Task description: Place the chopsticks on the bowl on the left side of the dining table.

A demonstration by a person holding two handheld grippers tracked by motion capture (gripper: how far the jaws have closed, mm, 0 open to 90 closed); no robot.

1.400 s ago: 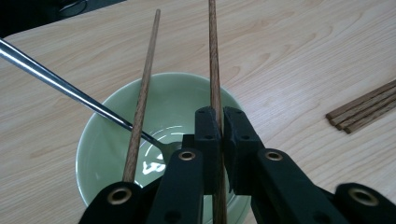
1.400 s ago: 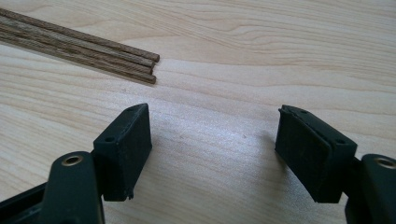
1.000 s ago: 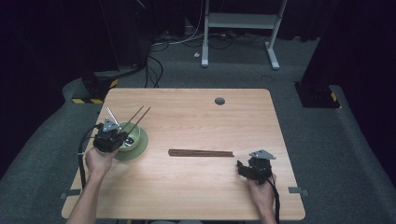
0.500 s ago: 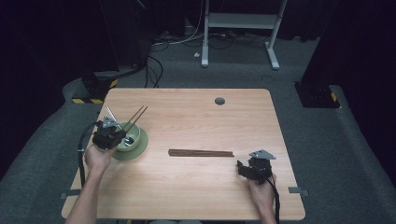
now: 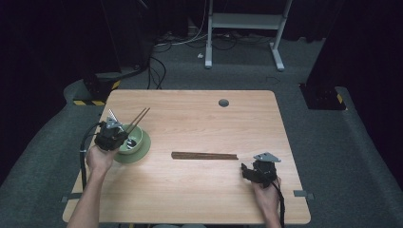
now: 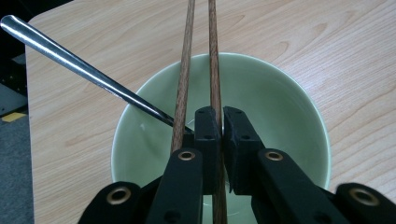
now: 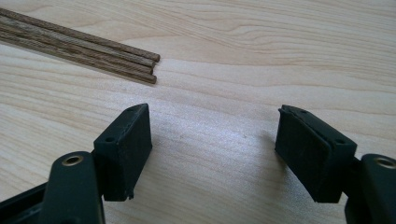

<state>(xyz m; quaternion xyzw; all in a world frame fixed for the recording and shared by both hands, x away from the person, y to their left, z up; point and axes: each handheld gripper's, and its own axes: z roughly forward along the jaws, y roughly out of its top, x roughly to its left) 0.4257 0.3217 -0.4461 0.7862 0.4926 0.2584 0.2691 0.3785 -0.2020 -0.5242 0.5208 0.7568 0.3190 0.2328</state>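
Wooden table [image 5: 199, 190] on grey carpet, dark room behind. One chopstick [image 6: 214, 70] is pinched between the shut jaws of the left gripper [image 6: 222, 135] above the green bowl [image 6: 280, 102], a second chopstick [image 6: 184, 70] just beside the jaws and a metal spoon [image 6: 79, 70] leaning in the bowl. Well apart, the right gripper [image 7: 212, 135] rests with jaws wide apart, near the chopstick bundle [image 7: 79, 44].
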